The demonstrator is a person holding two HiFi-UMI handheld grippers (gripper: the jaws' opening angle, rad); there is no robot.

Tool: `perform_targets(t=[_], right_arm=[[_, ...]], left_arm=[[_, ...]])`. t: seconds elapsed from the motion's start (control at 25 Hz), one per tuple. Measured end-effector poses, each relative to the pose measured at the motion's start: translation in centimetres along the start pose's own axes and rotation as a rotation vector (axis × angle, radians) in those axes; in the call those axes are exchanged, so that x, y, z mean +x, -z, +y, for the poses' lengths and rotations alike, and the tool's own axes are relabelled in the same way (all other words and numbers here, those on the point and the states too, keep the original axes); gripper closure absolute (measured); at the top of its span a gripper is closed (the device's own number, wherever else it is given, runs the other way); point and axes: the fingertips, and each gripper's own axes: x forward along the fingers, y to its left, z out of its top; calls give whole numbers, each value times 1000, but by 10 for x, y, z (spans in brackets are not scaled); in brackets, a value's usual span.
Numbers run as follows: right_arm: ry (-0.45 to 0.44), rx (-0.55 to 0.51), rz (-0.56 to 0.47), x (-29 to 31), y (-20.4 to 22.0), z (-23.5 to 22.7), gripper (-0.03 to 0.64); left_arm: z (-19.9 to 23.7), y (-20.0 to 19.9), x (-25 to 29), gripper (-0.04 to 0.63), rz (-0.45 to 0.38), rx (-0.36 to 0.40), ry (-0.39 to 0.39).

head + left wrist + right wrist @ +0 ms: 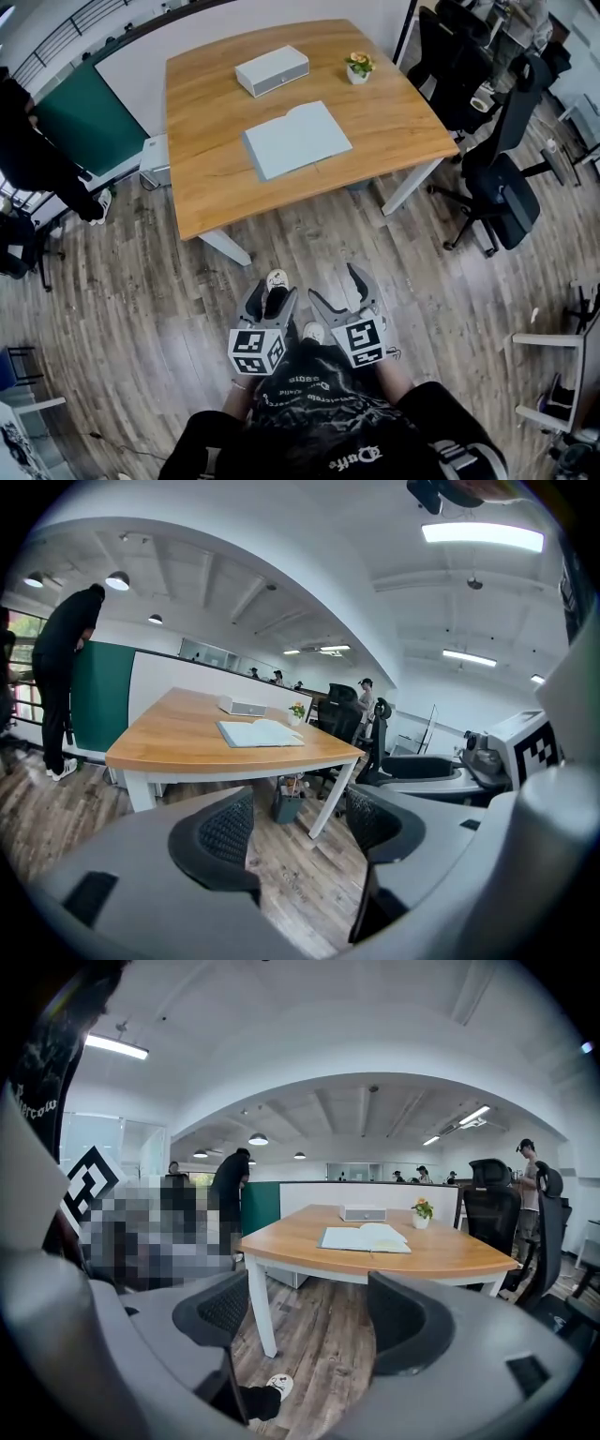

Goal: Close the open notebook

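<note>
An open notebook (296,139) with pale pages lies flat in the middle of the wooden table (216,187); it also shows as the notebook (260,732) in the left gripper view and the notebook (366,1237) in the right gripper view. Both grippers are held low over the floor, well short of the table. My left gripper (270,296) stands open with nothing between its jaws. My right gripper (344,289) is open too and holds nothing.
A white box (272,70) and a small potted plant (358,67) stand at the table's far side. Black office chairs (497,178) crowd the right. A person in black (37,150) stands at the left by a green partition (89,117). Wood floor lies between me and the table.
</note>
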Motion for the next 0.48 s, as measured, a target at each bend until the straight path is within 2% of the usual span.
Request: perform_targets(t=[0.2,0.48], right_arm=[[16,-4,-6,27,-10,-20,232],[49,-2,10,80,-37,-52,233]], left_arm=[[11,-8,37,264,21,16,29],[48,-48,94,264,26,12,45]])
